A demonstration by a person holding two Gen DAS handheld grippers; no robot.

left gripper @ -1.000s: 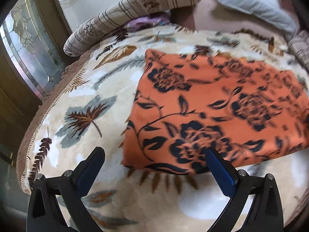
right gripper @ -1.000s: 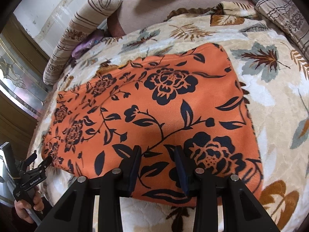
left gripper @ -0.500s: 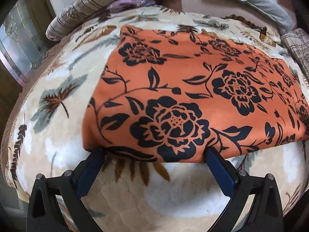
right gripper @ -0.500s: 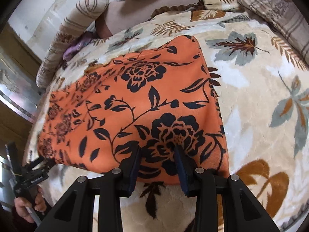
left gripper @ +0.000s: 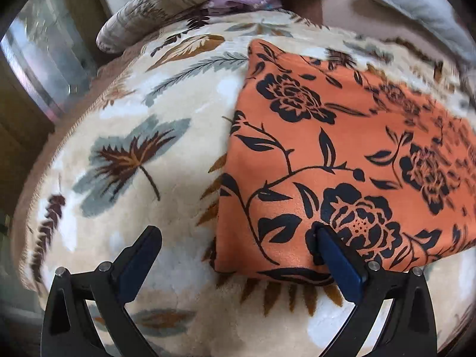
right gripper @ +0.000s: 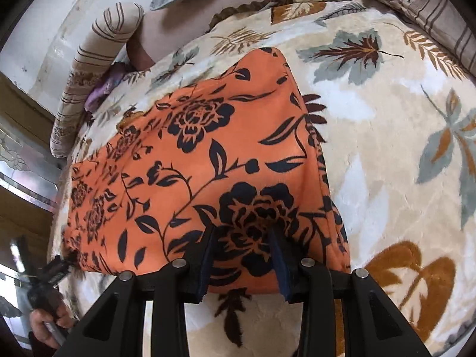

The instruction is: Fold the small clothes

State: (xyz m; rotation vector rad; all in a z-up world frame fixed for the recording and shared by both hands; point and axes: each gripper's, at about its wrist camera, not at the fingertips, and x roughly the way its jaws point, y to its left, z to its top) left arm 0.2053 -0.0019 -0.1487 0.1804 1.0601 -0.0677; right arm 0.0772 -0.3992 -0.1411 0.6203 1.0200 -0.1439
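An orange fleece cloth with a black floral print (left gripper: 342, 154) is spread on the cream leaf-patterned blanket (left gripper: 125, 154) of the bed. The left gripper (left gripper: 235, 247) is held wide at the cloth's near-left corner. The right gripper (right gripper: 242, 241) is narrowed, apparently pinching the near hem.

Your left wrist camera sits low and close over the leaf-print blanket (left gripper: 125, 154), looking along the left gripper (left gripper: 235, 238) toward the far pillows. It sees the near left corner of the orange flower cloth (left gripper: 342, 154). Your right wrist camera looks the same way from the cloth's (right gripper: 208, 160) near right end, very close, through the right gripper (right gripper: 241, 235). Both views share the cloth, the blanket (right gripper: 386, 148) and, blurry, maybe the striped bolster (left gripper: 166, 9) at far left.
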